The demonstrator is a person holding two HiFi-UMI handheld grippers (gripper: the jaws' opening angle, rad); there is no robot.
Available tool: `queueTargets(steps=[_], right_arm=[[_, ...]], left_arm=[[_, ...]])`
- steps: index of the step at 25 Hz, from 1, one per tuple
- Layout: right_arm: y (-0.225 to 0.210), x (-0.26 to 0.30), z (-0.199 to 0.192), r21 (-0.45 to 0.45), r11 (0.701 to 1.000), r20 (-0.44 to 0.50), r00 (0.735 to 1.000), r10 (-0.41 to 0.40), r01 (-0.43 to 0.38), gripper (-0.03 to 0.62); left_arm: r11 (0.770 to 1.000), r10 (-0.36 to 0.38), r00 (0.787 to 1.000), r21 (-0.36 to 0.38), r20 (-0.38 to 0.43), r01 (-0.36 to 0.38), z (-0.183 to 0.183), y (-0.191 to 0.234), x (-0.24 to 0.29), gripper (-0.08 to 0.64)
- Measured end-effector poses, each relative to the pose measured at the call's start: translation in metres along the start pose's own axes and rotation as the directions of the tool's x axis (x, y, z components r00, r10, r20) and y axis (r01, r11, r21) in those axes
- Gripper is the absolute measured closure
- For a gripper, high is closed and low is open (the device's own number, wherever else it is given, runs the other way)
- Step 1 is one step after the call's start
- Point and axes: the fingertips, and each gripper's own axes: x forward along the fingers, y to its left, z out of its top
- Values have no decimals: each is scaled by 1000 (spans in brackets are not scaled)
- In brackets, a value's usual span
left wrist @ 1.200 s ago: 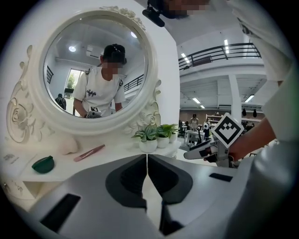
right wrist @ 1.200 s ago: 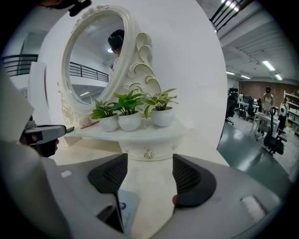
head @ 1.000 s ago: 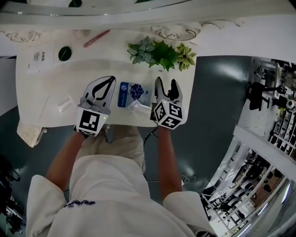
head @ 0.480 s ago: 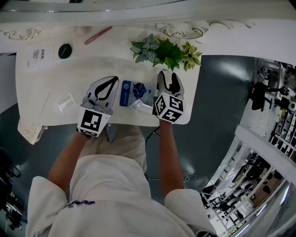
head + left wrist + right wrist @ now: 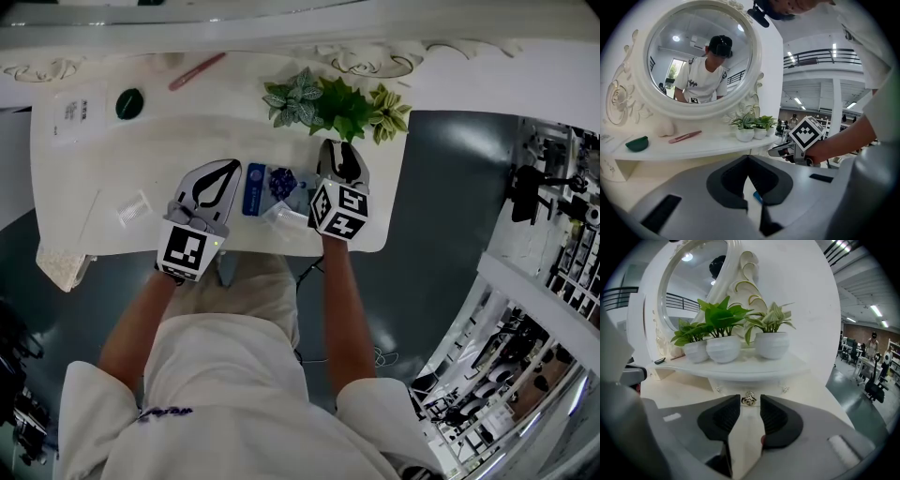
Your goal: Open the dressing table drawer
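Right gripper (image 5: 750,405): jaws just been closing, apart; one drawer knob (image 5: 749,399) between fingertips. Left gripper (image 5: 748,161): clenched, empty. Potted plants (image 5: 723,348): three.

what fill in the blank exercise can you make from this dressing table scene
The shelf holds ___ potted plants.
The right gripper is lined up on the small metal ___ of the drawer.
The left gripper has its jaws ___.
Missing words: three; knob; shut.
Note: the right gripper's jaws have just been closing, the knob just beyond their tips, not yet gripped.
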Motion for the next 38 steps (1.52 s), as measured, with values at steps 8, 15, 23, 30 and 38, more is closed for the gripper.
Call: queueTargets(steps=[8,15,23,30,38], right_arm=[[2,8,-1,-30,1000,-23,1000,-5,4,486],[2,8,0,-38,999,-17,1000,-11,11,491],[1,8,-4,-25,1000,-17,1000,-2,2,492],[2,9,-5,-25,1000,-24,1000,6,-7,492],[2,8,-5,-25,999,-26,999,21,-21,492]], left_arm=[[1000,-26,1000,-15,-1,26,-2,-10,1,551],[999,-33,999,-22,-4,33,-4,-12,1,551],[999,-31,1000,-21,-5,31,-2,-16,1,551],[999,-30,1000,-19,-3,30,-1,-19,-1,552],[999,-25,1000,-35,-11,24,-5,-22,-2,551]])
